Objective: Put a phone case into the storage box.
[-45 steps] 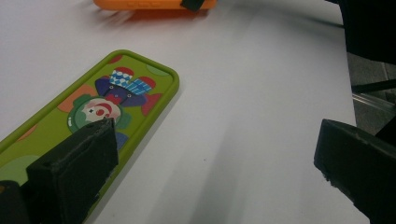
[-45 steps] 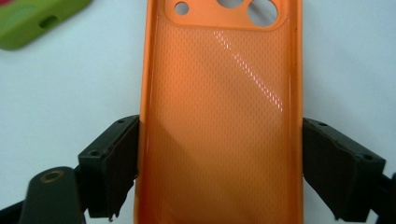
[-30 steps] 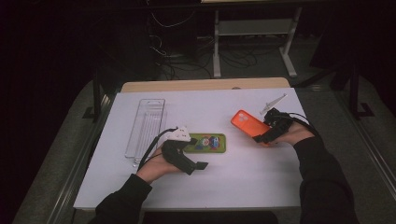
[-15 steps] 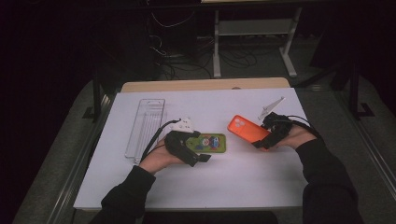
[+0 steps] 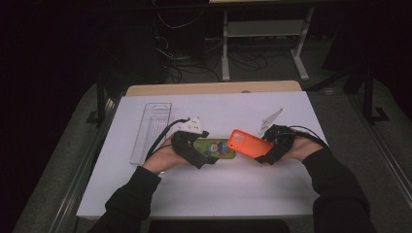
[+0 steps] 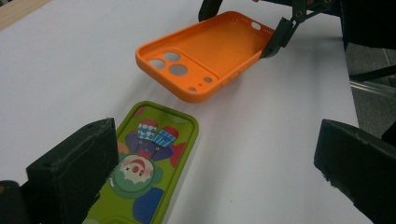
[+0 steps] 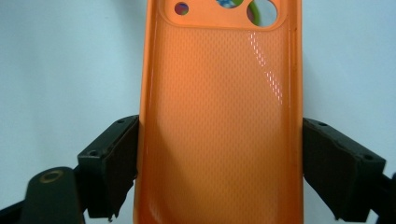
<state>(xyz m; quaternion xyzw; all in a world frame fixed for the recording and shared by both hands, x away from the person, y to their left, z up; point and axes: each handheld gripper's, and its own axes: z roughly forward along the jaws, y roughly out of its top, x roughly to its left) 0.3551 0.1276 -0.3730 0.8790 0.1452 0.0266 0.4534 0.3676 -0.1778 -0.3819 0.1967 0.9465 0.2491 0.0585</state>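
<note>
A person sits at a white surface [image 5: 218, 194] with a two-jaw gripper in each hand. The right gripper [image 5: 265, 154] pinches an orange phone case [image 5: 248, 143] across its width at the end away from the camera holes, one jaw on each long side, and holds it lifted off the surface with its open hollow side up. The case's long axis runs leftward from those jaws, camera-hole end leading and hanging just short of the near-centre. There lies a green phone case [image 5: 214, 147] printed with a cartoon figure, flat on the surface, its long axis left to right, roughly in line with the orange one. The left gripper [image 5: 204, 159] rests beside the green case's left end, its jaws spread wide and gripping nothing; the case's near end lies partly between them. The right hand is the nearer to the orange case. Far left stands a clear plastic tray [image 5: 150, 131], which looks empty
</note>
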